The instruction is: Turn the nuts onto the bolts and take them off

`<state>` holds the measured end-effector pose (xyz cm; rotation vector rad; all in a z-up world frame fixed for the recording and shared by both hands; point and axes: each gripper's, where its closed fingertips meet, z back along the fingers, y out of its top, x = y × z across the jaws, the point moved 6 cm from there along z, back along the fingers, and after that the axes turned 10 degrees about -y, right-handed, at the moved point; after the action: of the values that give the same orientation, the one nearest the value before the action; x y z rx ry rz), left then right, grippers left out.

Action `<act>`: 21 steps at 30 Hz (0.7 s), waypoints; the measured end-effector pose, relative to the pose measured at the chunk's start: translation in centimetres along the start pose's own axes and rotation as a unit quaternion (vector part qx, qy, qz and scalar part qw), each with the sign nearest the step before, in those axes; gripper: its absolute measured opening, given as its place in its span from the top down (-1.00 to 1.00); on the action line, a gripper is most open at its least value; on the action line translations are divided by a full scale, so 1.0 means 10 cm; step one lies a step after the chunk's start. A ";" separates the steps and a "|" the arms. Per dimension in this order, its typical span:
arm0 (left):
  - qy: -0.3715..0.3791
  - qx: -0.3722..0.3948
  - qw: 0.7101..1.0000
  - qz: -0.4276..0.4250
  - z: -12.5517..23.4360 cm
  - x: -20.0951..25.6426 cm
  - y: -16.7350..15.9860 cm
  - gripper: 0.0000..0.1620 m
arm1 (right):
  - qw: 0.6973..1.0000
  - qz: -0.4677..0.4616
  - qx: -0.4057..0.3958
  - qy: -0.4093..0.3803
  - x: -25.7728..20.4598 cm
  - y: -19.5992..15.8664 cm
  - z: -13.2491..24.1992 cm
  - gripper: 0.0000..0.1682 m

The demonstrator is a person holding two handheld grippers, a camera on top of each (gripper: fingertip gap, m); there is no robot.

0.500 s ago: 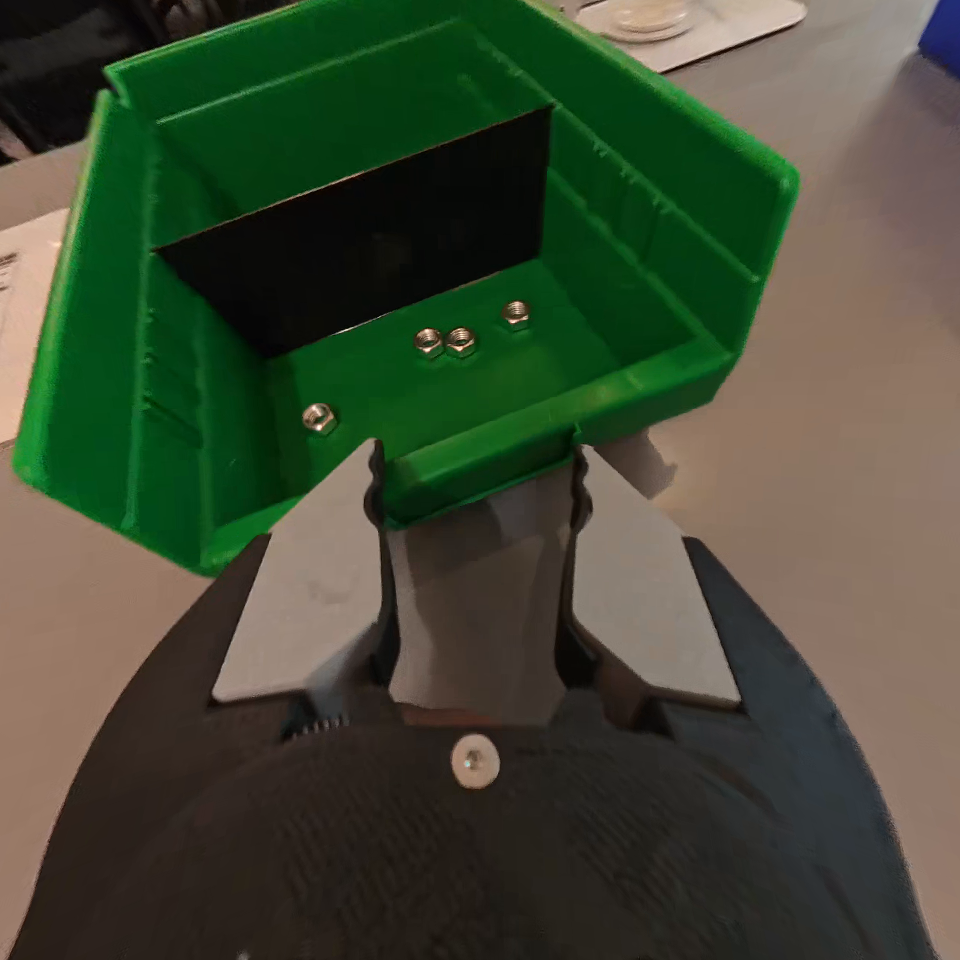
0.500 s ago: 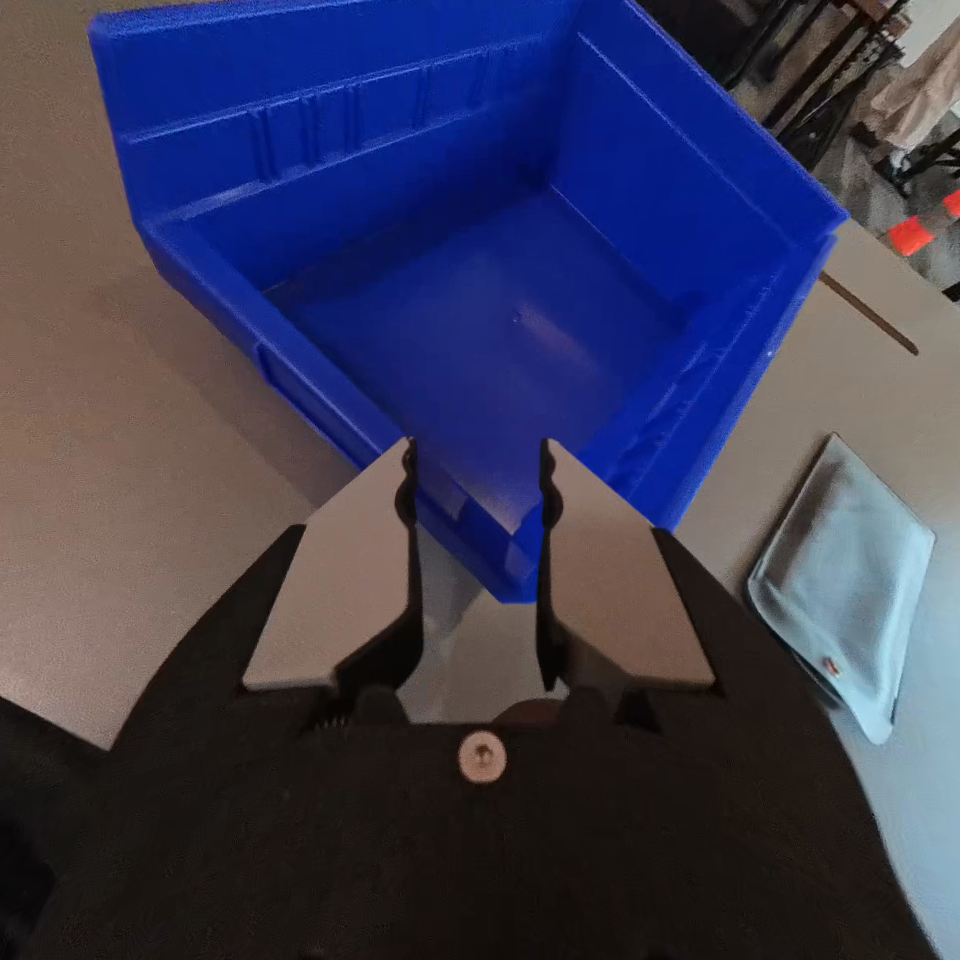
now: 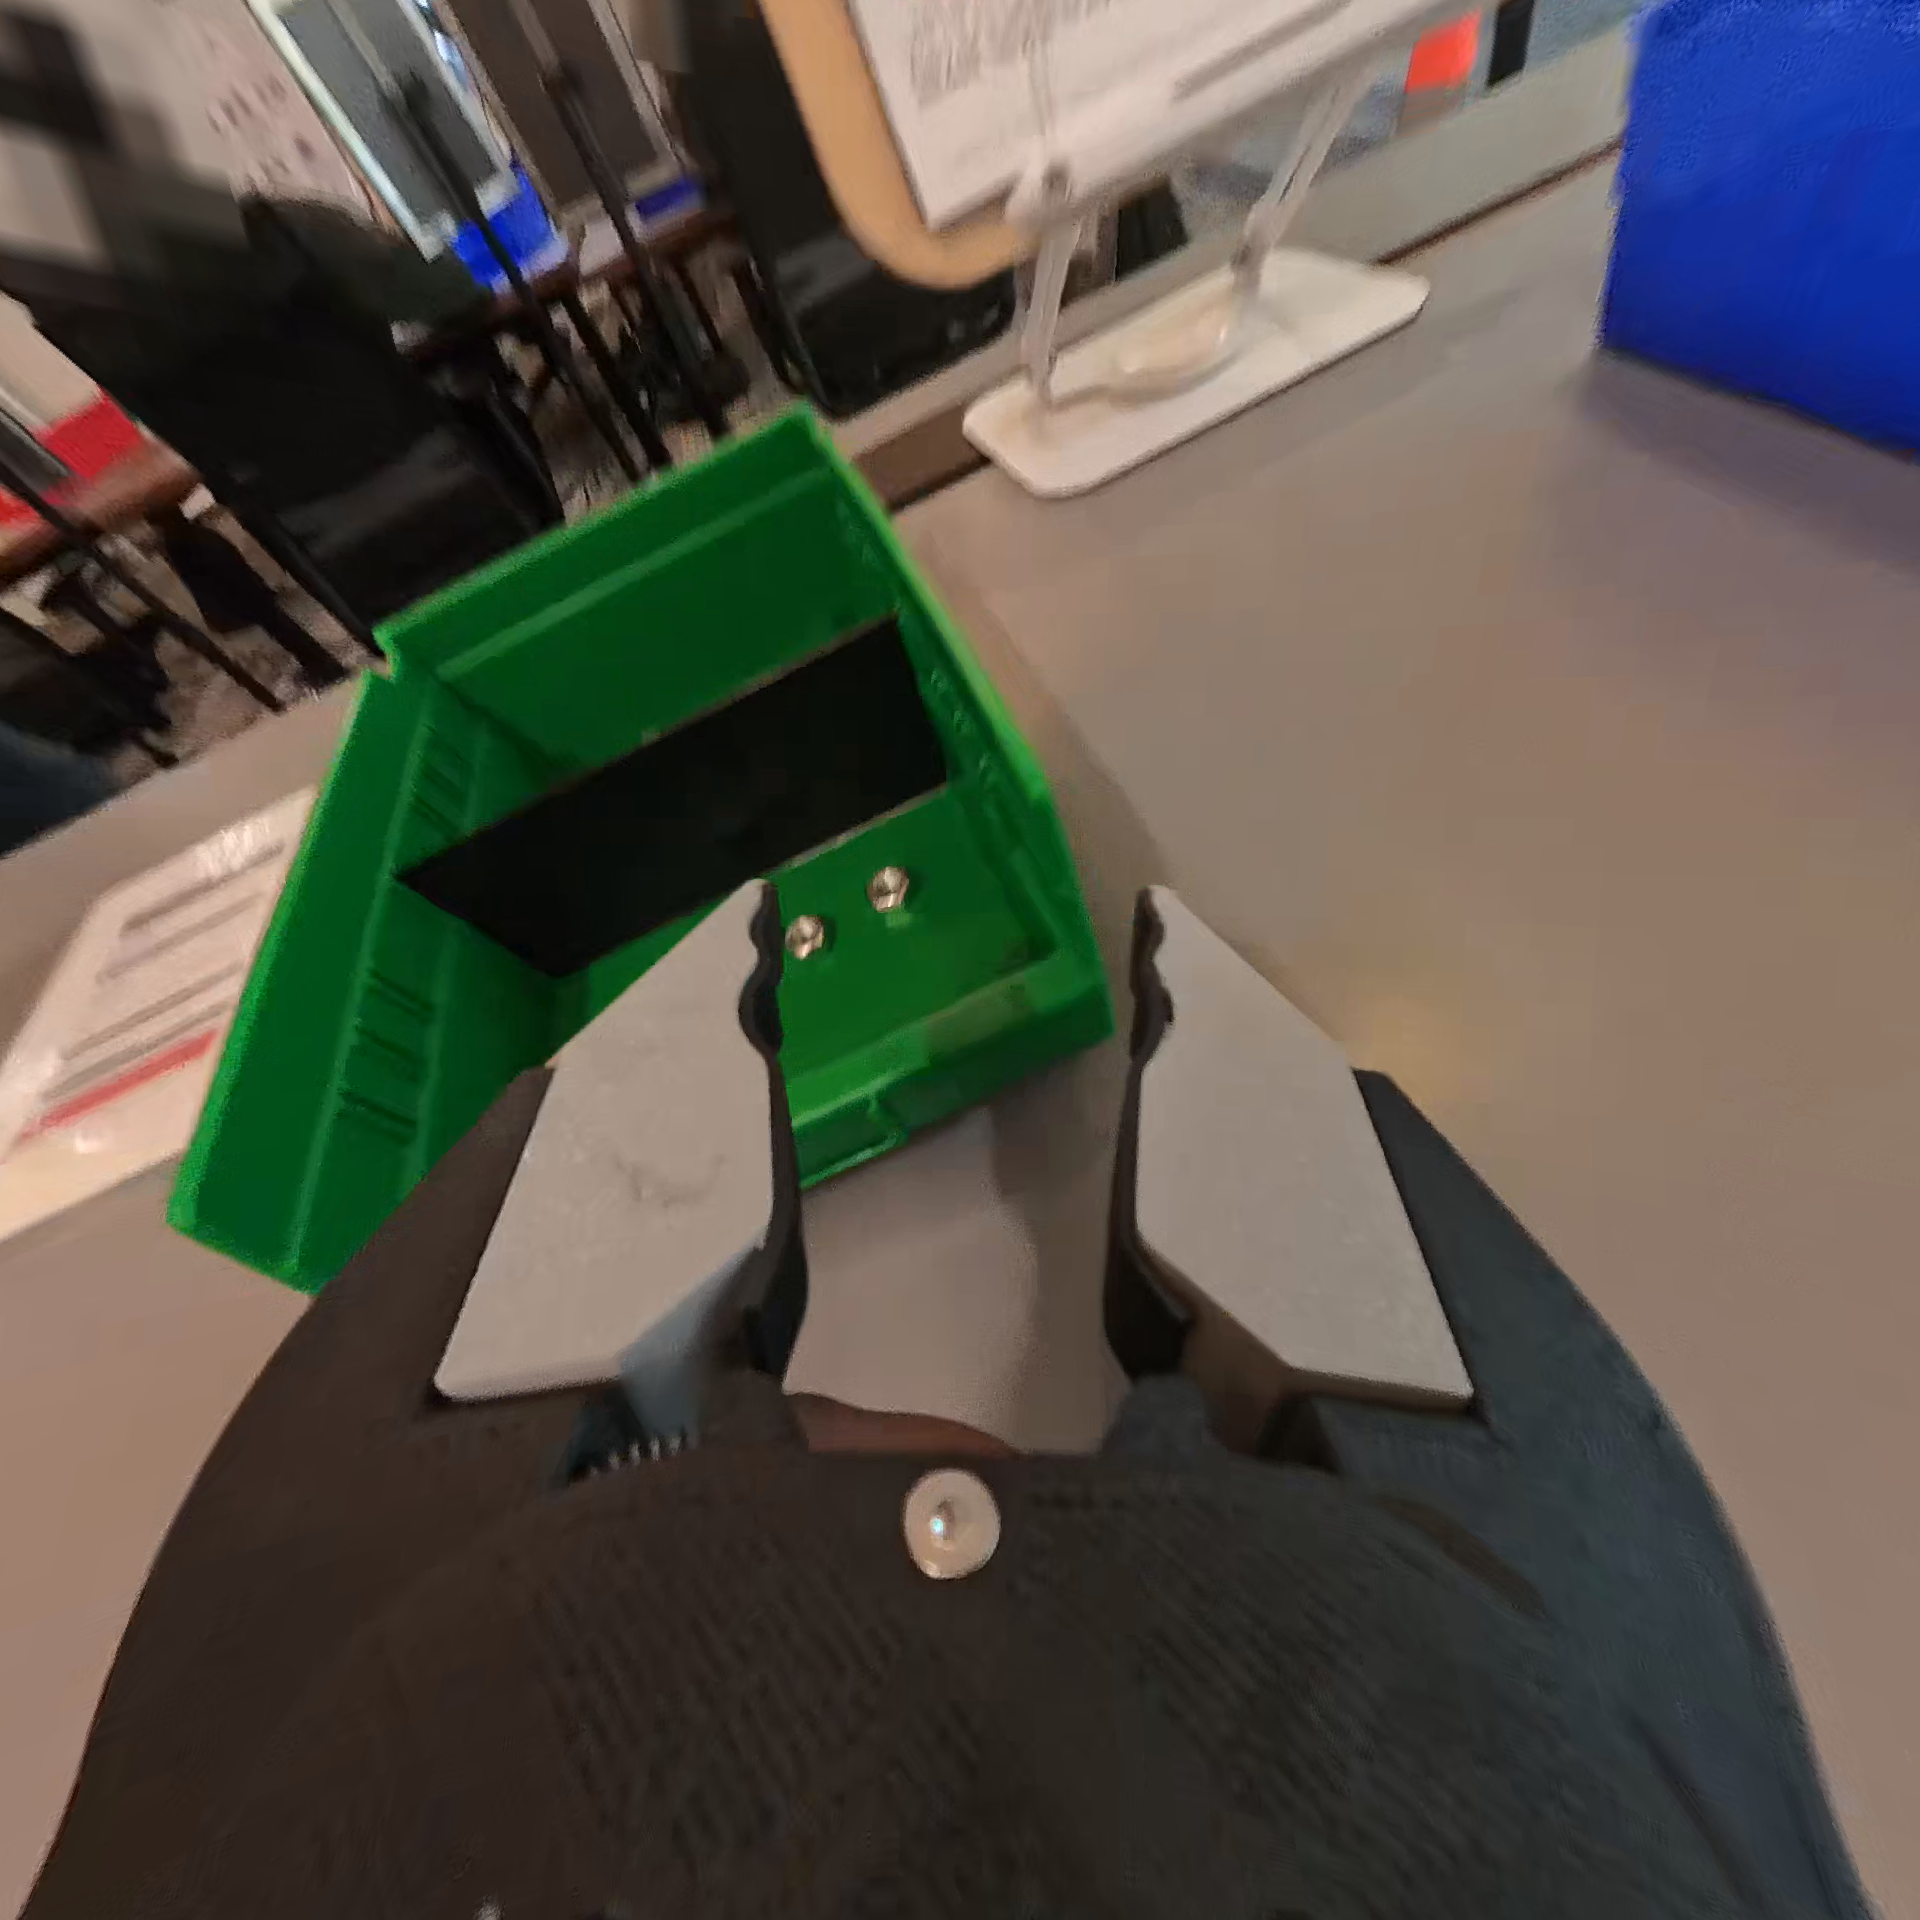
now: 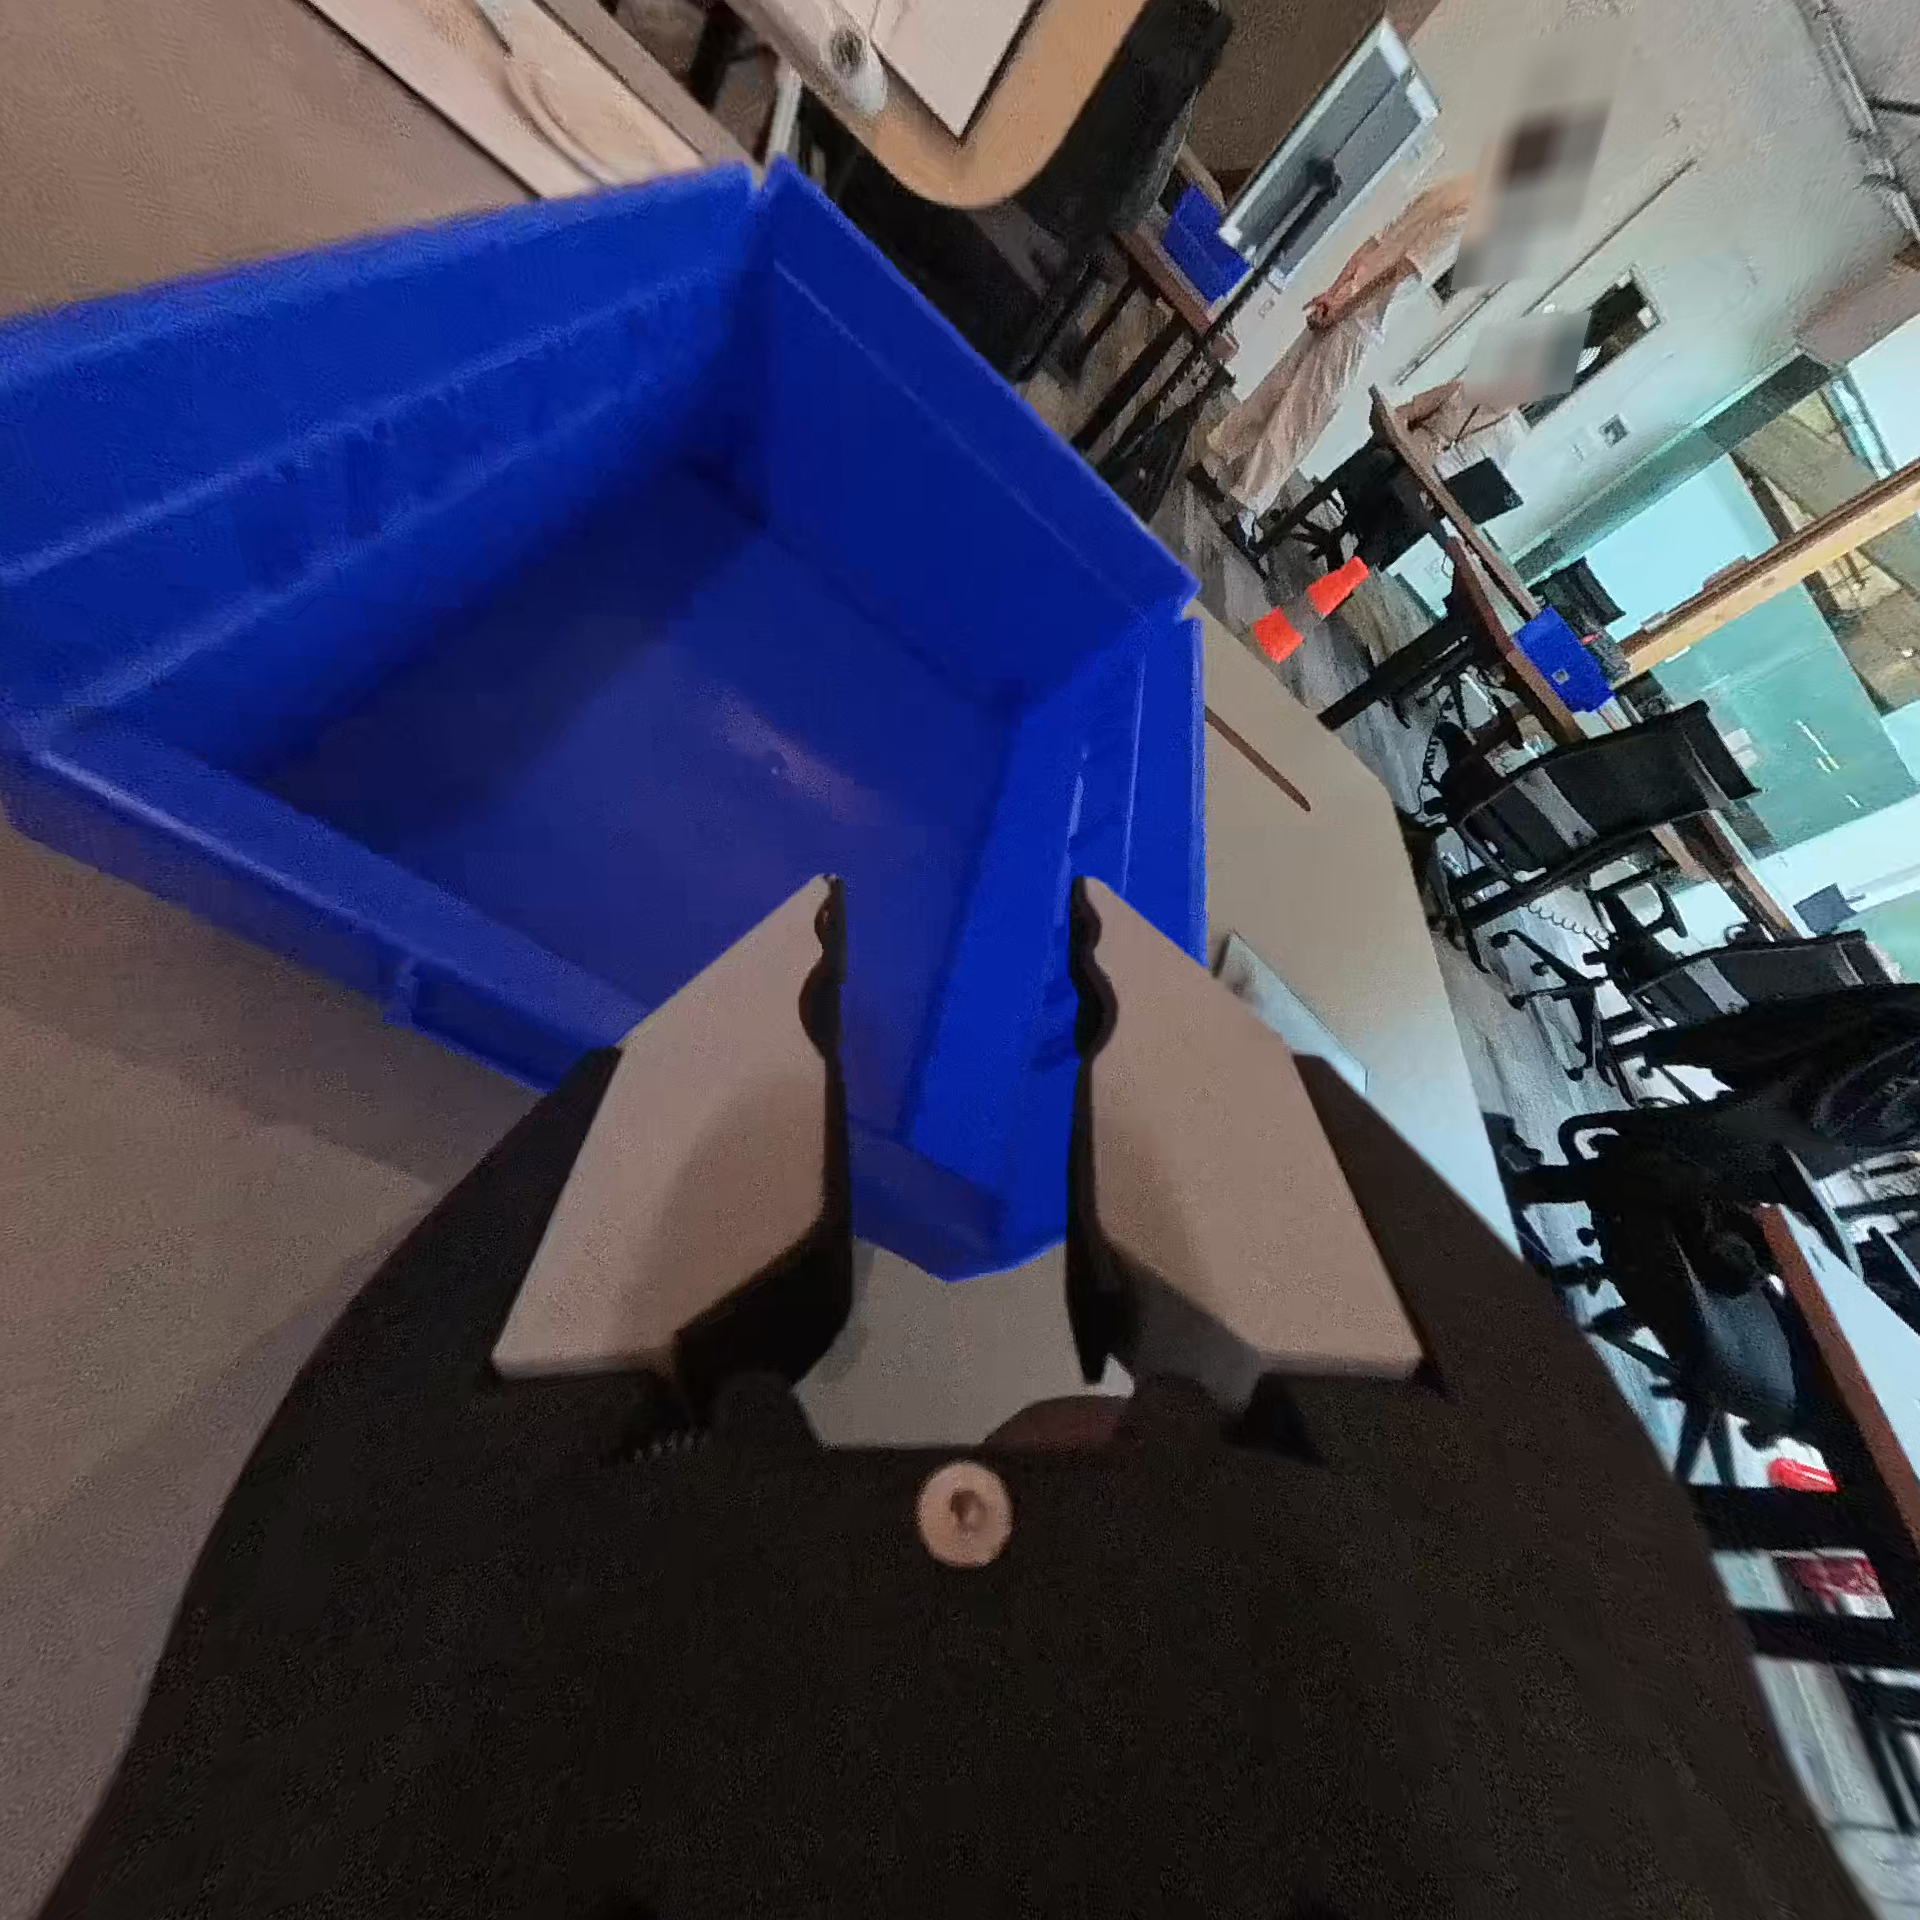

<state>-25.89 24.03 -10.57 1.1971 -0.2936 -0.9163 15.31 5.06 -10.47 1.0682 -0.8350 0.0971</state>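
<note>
A green bin [image 3: 343, 1039] with a black divider [image 3: 686, 821] stands on the grey table. Two silver nuts show on its floor, one [image 3: 806, 937] beside the left finger and one [image 3: 889, 889] a little farther in. Others may be hidden behind the finger. My left gripper [image 3: 951, 909] is open and empty, raised over the bin's near right corner. A blue bin [image 4: 582, 665] with nothing visible inside fills the right wrist view. My right gripper [image 4: 954, 899] is open and empty above its near right corner. No bolts are in view.
A white stand [image 3: 1195, 384] with a board stands on the table behind the green bin. The blue bin's side [image 3: 1766, 208] shows at the far right. A printed sheet [image 3: 114, 997] lies left of the green bin. Desks and chairs [image 4: 1621, 790] stand beyond the table edge. About 45 centimetres separates my left fingertips from my right.
Both grippers have lifted, pulled back and tilted up, so the bins look smaller and the room shows behind. Both jaws have opened wider. The left finger now hides some nuts.
</note>
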 end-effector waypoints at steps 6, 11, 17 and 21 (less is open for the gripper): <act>-0.043 0.053 0.997 -0.034 0.03 0.49 0.49 0.26 | 0.999 -0.005 0.047 0.026 -0.16 0.40 0.30 0.49; -0.084 0.050 0.994 -0.045 -0.18 0.88 0.63 0.22 | 0.996 -0.005 0.077 0.044 -0.29 0.62 0.49 0.48; -0.069 0.041 0.995 -0.064 -0.46 1.19 0.73 0.38 | 0.970 -0.038 0.161 0.176 -0.60 1.04 0.97 0.93; -0.012 0.044 0.993 -0.105 -0.68 1.25 0.79 1.00 | 0.911 -0.053 0.247 0.326 -1.01 1.43 1.63 1.00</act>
<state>-10.21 19.86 -9.29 1.3166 -0.2317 -1.1101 -7.25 2.35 -2.96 1.4344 -0.1344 0.5663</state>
